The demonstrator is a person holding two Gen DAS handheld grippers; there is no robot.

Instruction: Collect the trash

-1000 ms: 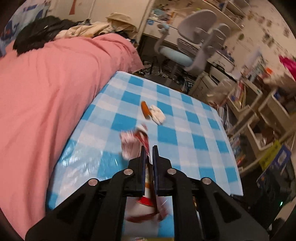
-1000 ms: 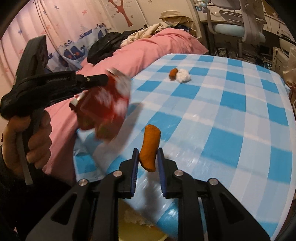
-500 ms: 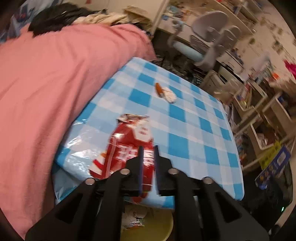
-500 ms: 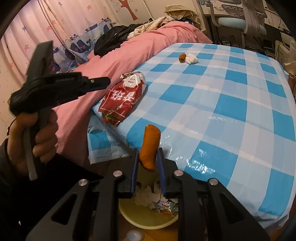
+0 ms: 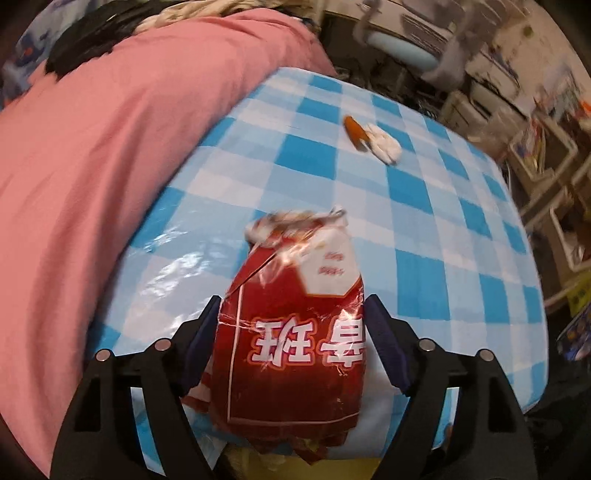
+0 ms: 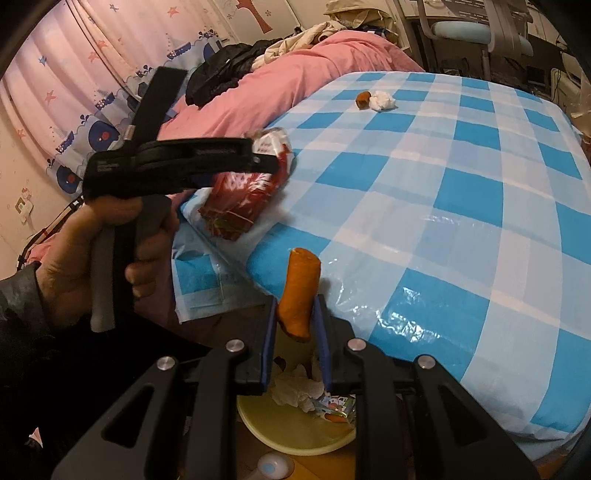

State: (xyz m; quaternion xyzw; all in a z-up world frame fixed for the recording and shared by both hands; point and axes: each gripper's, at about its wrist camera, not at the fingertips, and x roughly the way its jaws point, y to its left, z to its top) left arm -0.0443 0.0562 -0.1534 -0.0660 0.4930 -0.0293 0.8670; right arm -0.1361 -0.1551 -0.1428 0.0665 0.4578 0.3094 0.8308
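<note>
Left hand-held gripper (image 5: 291,347), just spread, straddles the red snack bag (image 5: 295,332) — it may slide off the desk (image 5: 424,229) edge at 6 o'clock, missing the yellow bin (image 6: 295,432); right hand-held gripper (image 6: 293,325) clamps a carrot piece (image 6: 299,291).

A child's bedroom at home.
A bed with a pink cover (image 6: 295,70) piled with clothes (image 6: 229,70), star-and-whale curtains (image 6: 74,74), a tree wall sticker (image 6: 255,14), a desk chair (image 6: 476,33) and a checked-cloth bench (image 6: 461,166) show it.

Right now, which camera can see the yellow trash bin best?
The right wrist view: the yellow bin shows below the table edge, with crumpled paper inside, partly hidden by the right gripper. The left wrist view shows only a yellow sliver under the red snack bag.
</note>
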